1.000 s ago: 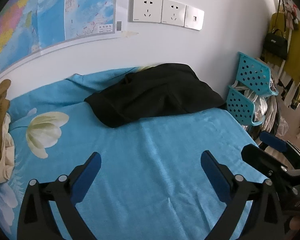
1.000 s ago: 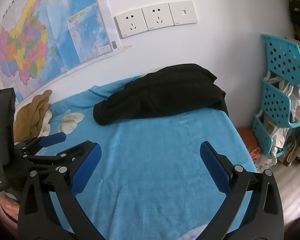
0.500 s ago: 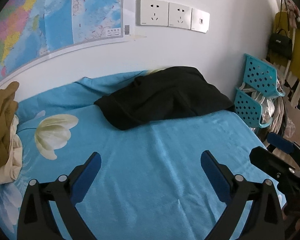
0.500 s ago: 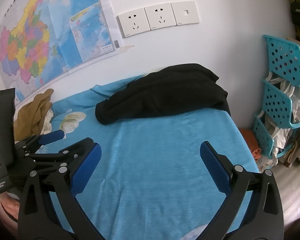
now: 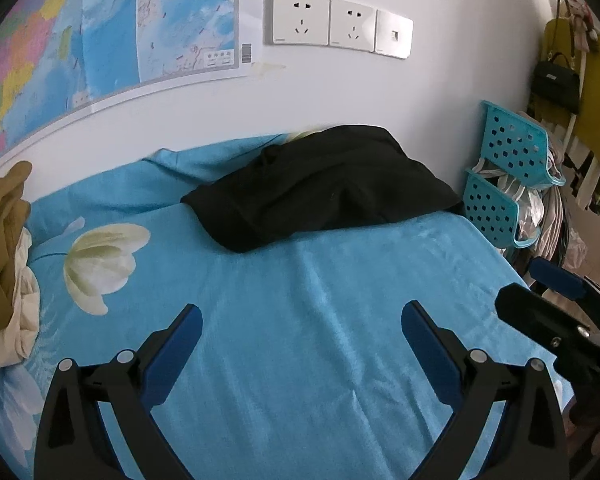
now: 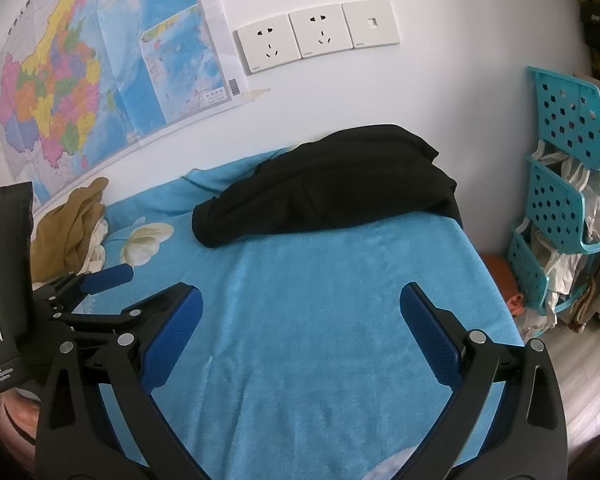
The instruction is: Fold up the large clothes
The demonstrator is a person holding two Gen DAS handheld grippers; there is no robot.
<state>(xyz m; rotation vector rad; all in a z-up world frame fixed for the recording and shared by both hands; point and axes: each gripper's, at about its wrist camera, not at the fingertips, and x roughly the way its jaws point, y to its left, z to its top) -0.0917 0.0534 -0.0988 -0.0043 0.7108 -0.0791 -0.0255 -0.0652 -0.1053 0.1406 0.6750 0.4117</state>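
Note:
A black garment (image 5: 324, 188) lies bunched at the far side of the blue bed (image 5: 300, 320), against the wall; it also shows in the right wrist view (image 6: 332, 184). My left gripper (image 5: 300, 344) is open and empty, above the bare sheet, well short of the garment. My right gripper (image 6: 300, 336) is open and empty, also over the sheet. Each gripper shows in the other's view: the right one (image 5: 556, 304) at the right edge, the left one (image 6: 75, 288) at the left edge.
A pile of brown and cream clothes (image 5: 3, 264) sits at the bed's left edge. Teal perforated baskets (image 6: 560, 200) stacked with bags stand right of the bed. A map (image 6: 99, 72) and wall sockets (image 5: 336, 24) hang on the wall behind. Hanging clothes (image 5: 592, 92) are far right.
Both grippers have drawn back and to the left a little; the garment and wall sockets sit further right and lower in the left view. Nothing was grasped.

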